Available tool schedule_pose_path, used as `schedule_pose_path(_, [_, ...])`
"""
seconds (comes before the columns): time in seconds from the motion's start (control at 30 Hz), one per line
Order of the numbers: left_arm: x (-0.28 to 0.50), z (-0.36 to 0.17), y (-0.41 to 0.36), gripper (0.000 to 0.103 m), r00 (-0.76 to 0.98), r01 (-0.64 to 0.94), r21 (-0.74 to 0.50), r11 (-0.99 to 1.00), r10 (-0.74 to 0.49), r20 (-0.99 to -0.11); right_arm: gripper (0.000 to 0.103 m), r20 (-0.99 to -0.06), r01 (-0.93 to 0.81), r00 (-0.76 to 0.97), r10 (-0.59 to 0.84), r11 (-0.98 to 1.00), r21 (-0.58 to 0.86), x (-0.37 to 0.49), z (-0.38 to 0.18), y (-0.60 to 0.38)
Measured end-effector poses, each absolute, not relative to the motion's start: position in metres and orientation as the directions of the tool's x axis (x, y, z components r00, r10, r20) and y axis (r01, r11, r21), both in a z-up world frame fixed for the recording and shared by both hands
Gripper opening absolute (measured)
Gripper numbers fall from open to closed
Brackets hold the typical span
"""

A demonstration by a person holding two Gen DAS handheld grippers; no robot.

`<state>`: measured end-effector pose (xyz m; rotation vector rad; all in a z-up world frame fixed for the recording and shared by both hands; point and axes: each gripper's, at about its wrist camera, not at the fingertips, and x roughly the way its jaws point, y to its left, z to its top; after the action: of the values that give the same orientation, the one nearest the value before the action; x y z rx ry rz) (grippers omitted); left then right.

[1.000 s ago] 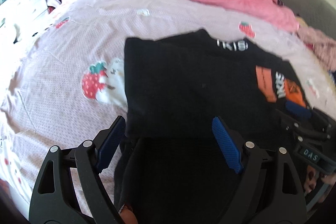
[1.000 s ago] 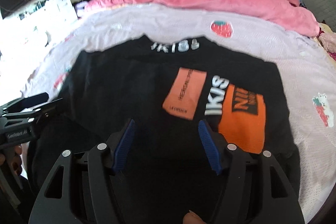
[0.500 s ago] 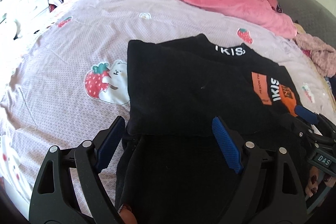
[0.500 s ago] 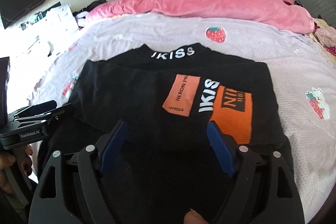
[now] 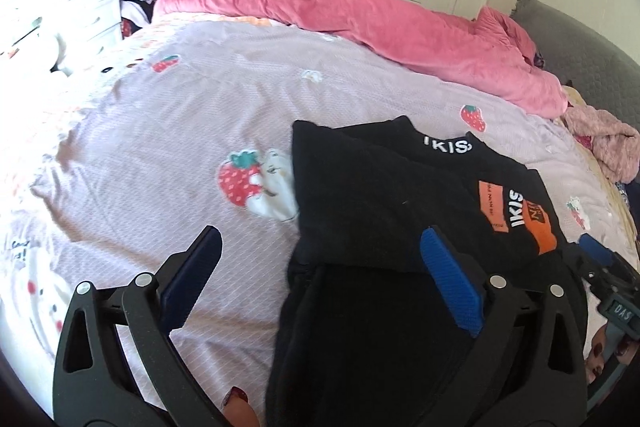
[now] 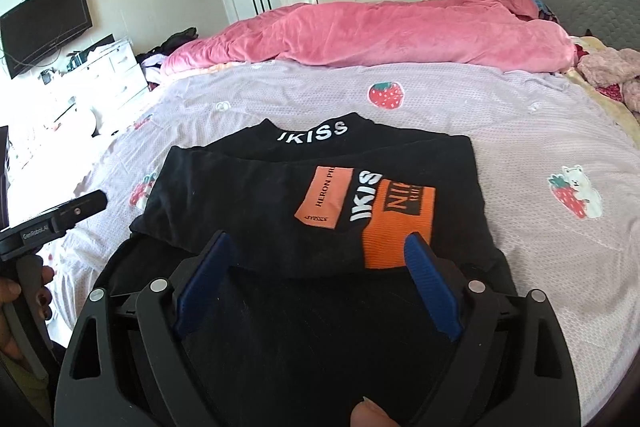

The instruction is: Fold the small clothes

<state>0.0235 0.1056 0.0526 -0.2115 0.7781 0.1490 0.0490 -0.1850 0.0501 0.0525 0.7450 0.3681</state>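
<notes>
1 fold laid on the black top, more left to do.

Lies low and centre in the right wrist view: black top on the lilac strawberry bed sheet, lower part turned up over the chest so the orange patches face up just below the lettered collar. Still wide and loose at the near edge, with a dark layer spilling toward the bottom of the frame; judged roughly halfway, a sideways fold and squaring likely remaining. Left gripper over the garment's left edge, fingers spread wide after just opening, nothing pinched. Right gripper above the near hem, fingers likewise just opened wide and empty, cloth below them but not pressed. Pink duvet bunched across the upper frame, well apart.
</notes>
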Motion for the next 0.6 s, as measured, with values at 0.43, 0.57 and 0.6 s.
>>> schedule_pose_path(0.43, [-0.018, 0.047, 0.121, 0.093, 0.699, -0.237, -0.142, 0.961, 0.067, -0.712, 0.097, -0.641, -0.289, 0.685, 0.348, 0.936, 0.199, 0.016, 0.048, -0.208])
schedule_pose_path(0.57, [-0.033, 0.041, 0.126, 0.093, 0.689, -0.244, -0.153, 0.958, 0.060, -0.722, 0.097, -0.659, -0.278, 0.676, 0.331, 0.942, 0.188, 0.005, 0.040, -0.216])
schedule_pose_path(0.6, [-0.036, 0.039, 0.126, 0.093, 0.687, -0.244, -0.155, 0.957, 0.058, -0.724, 0.097, -0.663, -0.275, 0.674, 0.326, 0.944, 0.183, 0.002, 0.039, -0.218])
